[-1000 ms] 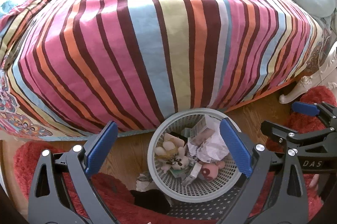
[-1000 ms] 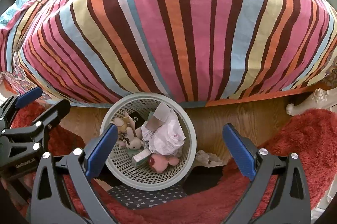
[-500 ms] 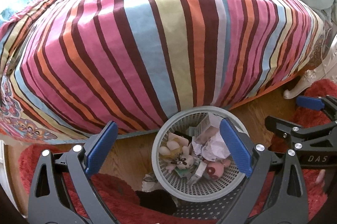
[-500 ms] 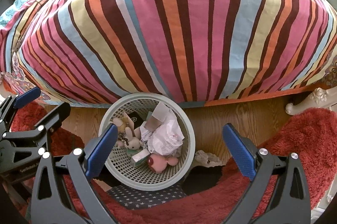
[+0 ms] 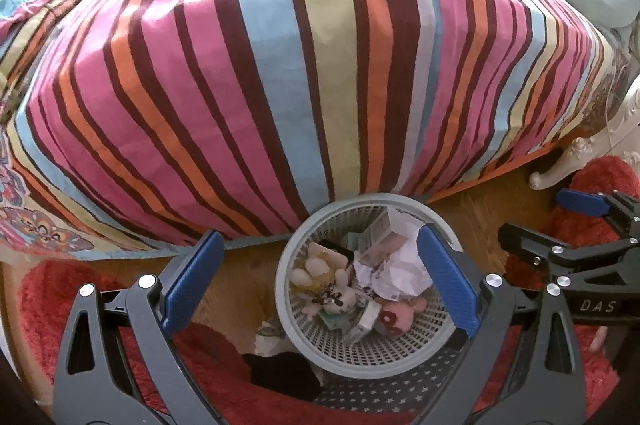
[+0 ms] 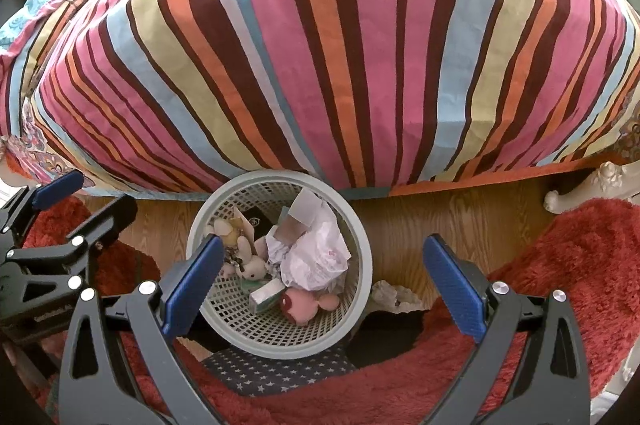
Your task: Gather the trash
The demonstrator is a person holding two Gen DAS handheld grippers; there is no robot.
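Left gripper (image 5: 320, 289): jaws spread wide, nothing held. Right gripper (image 6: 324, 281): jaws spread wide, nothing held. Each gripper appears in the other's view, the right at 3 o'clock of the left wrist view, the left at 9 o'clock of the right wrist view.

The waste basket (image 5: 304, 349) (image 6: 360, 289) stands on the wood floor (image 6: 460, 225) against the foot of the bed, under the edge of the striped bedcover (image 5: 280, 65). It sits at 6 o'clock in both views. Contents: crumpled white paper (image 6: 316, 257), a small plush rabbit (image 6: 250, 267), a pink plush toy (image 6: 304, 303), small cartons. A crumpled wad (image 6: 394, 295) lies on the floor just beside the basket, at the edge of the red rug (image 6: 580, 265).
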